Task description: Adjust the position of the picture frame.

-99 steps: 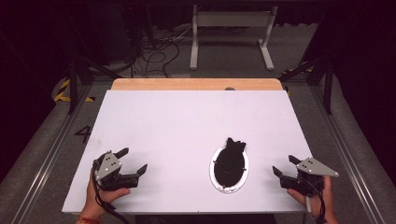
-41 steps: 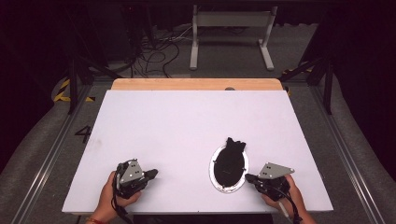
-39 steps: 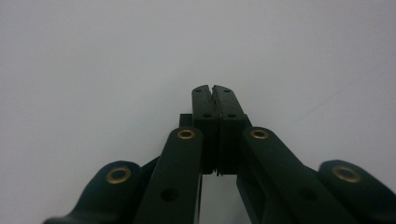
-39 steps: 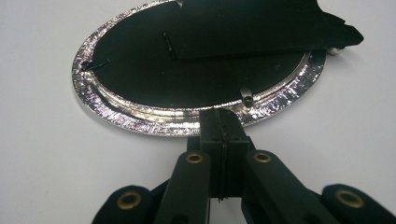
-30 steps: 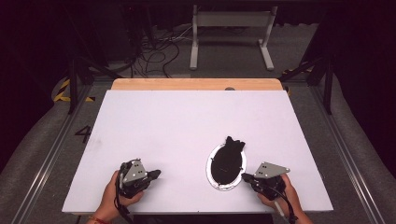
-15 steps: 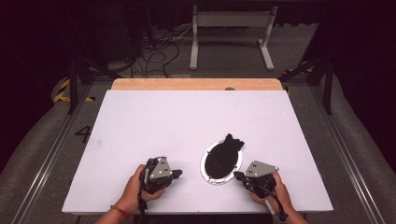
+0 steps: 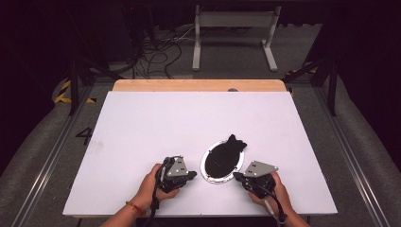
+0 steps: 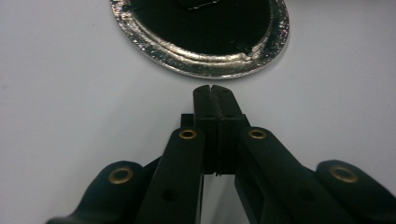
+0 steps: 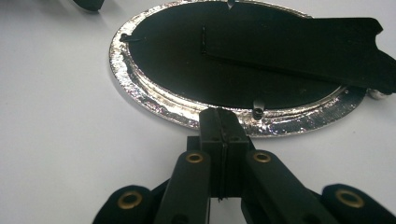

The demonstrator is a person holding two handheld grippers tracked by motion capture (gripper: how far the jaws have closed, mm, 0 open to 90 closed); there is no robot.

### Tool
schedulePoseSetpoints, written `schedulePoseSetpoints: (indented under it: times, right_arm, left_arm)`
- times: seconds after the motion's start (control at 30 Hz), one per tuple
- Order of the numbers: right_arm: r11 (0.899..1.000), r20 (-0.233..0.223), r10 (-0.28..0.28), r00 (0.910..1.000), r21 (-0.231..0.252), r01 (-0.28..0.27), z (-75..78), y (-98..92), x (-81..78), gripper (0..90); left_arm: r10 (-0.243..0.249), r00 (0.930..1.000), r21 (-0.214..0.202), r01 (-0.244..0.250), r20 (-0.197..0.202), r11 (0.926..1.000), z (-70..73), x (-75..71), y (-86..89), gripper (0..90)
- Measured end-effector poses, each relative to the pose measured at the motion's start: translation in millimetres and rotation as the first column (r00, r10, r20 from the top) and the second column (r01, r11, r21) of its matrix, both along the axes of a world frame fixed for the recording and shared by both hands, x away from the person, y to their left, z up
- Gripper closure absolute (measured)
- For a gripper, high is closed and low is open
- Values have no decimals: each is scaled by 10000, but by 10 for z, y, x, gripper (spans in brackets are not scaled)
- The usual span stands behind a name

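Near the bench's (image 7: 142, 123) front edge, the left hand-held gripper (image 7: 193, 175) has its jaws pressed together, empty, just short of the silver-rimmed oval plate (image 7: 206, 172). The right hand-held gripper (image 7: 236, 177), likewise closed, noses against the rim. Black cloth (image 7: 227, 156) fills the plate.
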State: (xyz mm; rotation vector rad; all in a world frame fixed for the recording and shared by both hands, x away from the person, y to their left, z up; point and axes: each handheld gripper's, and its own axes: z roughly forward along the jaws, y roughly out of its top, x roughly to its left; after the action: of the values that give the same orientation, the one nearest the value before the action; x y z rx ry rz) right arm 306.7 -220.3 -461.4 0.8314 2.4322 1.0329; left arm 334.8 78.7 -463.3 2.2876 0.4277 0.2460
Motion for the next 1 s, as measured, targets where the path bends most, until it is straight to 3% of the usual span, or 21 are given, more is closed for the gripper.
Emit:
schedulePoseSetpoints:
  times: [0.4, 0.53, 0.67, 0.7, 0.77, 0.87, 1.0]
  right_arm:
    - [9999, -18, 80, 10000, -84, -81, 8, 140, 77, 900]
    - [9998, -51, 187, 9998, -40, -187, 30, 69, 94, 900]
    - [9991, 337, -410, 9986, -53, 412, 101, -136, 152, 900]
    - [9962, 577, -868, 9946, -4, 870, 161, -263, 219, 900]
    - [9927, 674, -1205, 9904, 64, 1203, 202, -356, 298, 900]
    - [9886, 797, -1495, 9855, -68, 1506, 225, -428, 408, 900]
    - [9829, 788, -1809, 9803, -208, 1831, 206, -489, 667, 900]
  left_arm:
    - [-400, 9992, -20, 400, -76, 9992, 2, 21, -199, 900]
    - [-498, 9988, 21, 498, -12, 9988, 30, 20, -256, 900]
    - [-453, 9990, -59, 453, -5, 9990, 30, 37, -278, 900]
    - [-451, 9990, -64, 451, -38, 9990, 23, 41, -286, 900]
    - [-500, 9987, -35, 499, -131, 9987, 18, 43, -306, 900]
    - [-570, 9983, -29, 569, -72, 9984, 20, 38, -321, 900]
    - [-671, 9976, 89, 672, -143, 9977, -6, 13, -356, 900]
